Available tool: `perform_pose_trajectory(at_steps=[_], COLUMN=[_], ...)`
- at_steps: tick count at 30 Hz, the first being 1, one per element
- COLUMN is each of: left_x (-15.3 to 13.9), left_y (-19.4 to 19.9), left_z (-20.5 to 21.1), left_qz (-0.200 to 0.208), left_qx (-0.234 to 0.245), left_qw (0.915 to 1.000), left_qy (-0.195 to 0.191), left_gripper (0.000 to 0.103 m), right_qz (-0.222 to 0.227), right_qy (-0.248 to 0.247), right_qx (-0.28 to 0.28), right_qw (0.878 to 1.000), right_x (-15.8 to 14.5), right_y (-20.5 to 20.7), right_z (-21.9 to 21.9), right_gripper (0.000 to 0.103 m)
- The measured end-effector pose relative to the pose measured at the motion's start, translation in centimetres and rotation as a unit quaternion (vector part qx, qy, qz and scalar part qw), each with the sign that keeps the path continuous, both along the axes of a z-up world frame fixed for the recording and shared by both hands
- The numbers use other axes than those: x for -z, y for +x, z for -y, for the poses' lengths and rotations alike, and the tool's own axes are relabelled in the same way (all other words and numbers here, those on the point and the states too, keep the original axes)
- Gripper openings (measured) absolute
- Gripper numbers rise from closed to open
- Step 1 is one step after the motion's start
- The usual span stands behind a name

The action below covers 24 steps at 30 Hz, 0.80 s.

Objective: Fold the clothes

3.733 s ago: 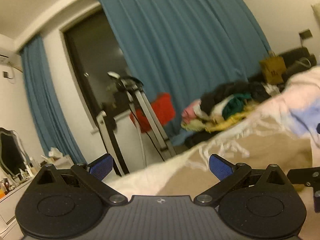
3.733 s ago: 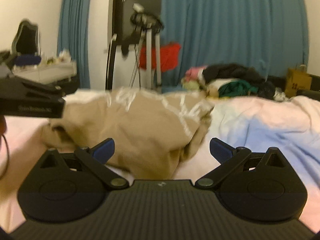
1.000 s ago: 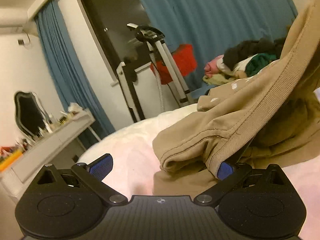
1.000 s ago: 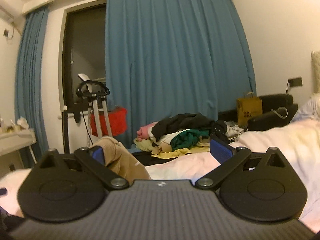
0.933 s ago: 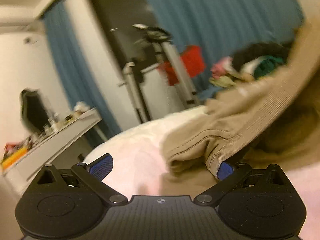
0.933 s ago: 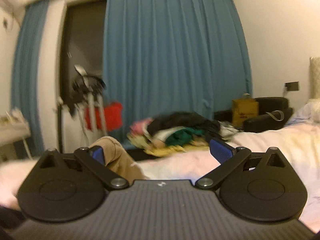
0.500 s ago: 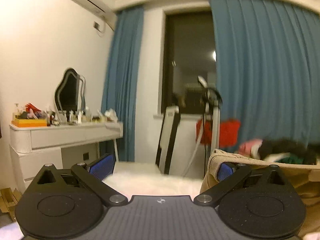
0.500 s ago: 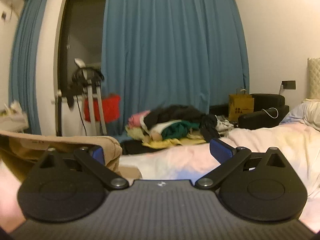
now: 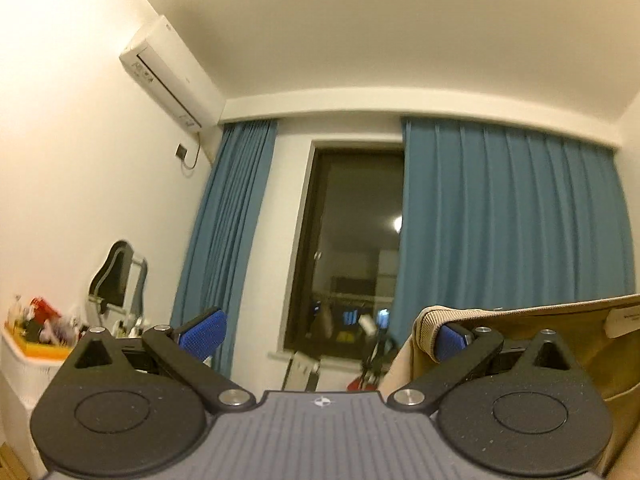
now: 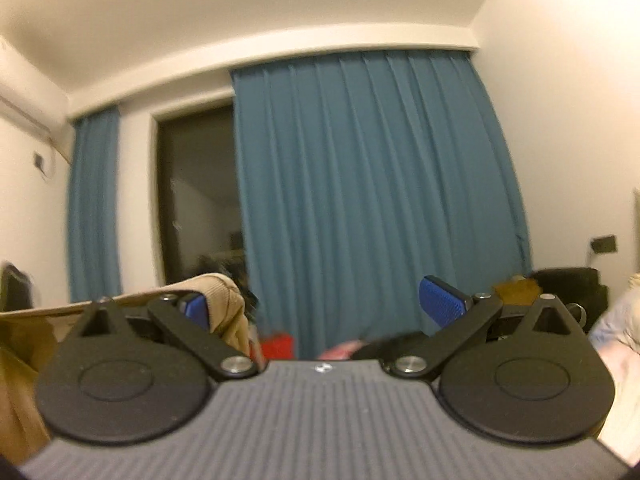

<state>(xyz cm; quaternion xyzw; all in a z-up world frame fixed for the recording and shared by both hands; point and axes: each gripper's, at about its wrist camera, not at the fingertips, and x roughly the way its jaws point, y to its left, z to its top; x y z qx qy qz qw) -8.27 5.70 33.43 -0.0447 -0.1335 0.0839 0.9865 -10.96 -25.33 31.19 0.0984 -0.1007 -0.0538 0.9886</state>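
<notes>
The left gripper has its fingers spread wide, the tan garment draped over the right-hand finger only. The right gripper is likewise spread, the garment hooked on its left-hand finger. Only the left view shows the air conditioner and mirror; the right shows the bed. Curtain and window lie ahead.
</notes>
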Motion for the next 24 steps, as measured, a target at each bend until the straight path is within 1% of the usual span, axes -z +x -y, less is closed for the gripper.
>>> perform_pose_trajectory(at_steps=[3, 6, 8, 12, 15, 16, 18, 22, 24], left_x=[-5.5, -10.4, -13.1, -16.6, -16.3, -15.8, -13.8, -8.4, -5.8], left_y=[-2.2, -4.2, -5.1, -5.9, -4.7, -4.0, -1.6, 4.6, 8.2], left_z=[-0.8, -2.1, -2.9, -3.7, -3.7, -3.7, -3.5, -3.3, -3.1], left_qz=[0.018, 0.02, 0.021, 0.013, -0.018, -0.031, -0.059, -0.119, -0.148], left_qx=[0.01, 0.035, 0.052, 0.072, 0.093, 0.099, 0.108, 0.119, 0.119], left_qw=[0.9998, 0.9988, 0.9976, 0.9965, 0.9947, 0.9936, 0.9914, 0.9838, 0.9795], left_qy=[-0.004, -0.026, -0.041, -0.04, -0.042, -0.043, -0.045, -0.061, -0.067], left_gripper=[0.103, 0.103, 0.103, 0.103, 0.103, 0.103, 0.103, 0.103, 0.103], right_qz=[0.02, 0.037, 0.035, 0.027, 0.02, 0.018, 0.014, -0.046, -0.081], right_qy=[-0.011, -0.017, -0.02, -0.023, -0.026, -0.027, -0.029, -0.035, -0.028], right_qx=[-0.018, -0.039, -0.041, -0.039, -0.038, -0.038, -0.037, -0.026, -0.026], right_qw=[1.0, 0.998, 0.998, 0.999, 0.999, 0.999, 0.999, 0.998, 0.996], right_x=[-4.8, -8.9, -9.5, -10.0, -10.3, -10.4, -10.7, -6.6, -4.1], right_y=[-2.8, -5.4, -5.7, -5.8, -5.8, -5.9, -5.9, -1.6, 1.6], right_z=[0.0, 0.1, 0.3, 0.7, 1.1, 1.2, 1.4, 2.0, 2.5], right_gripper=[0.103, 0.103, 0.103, 0.103, 0.103, 0.103, 0.103, 0.103, 0.103])
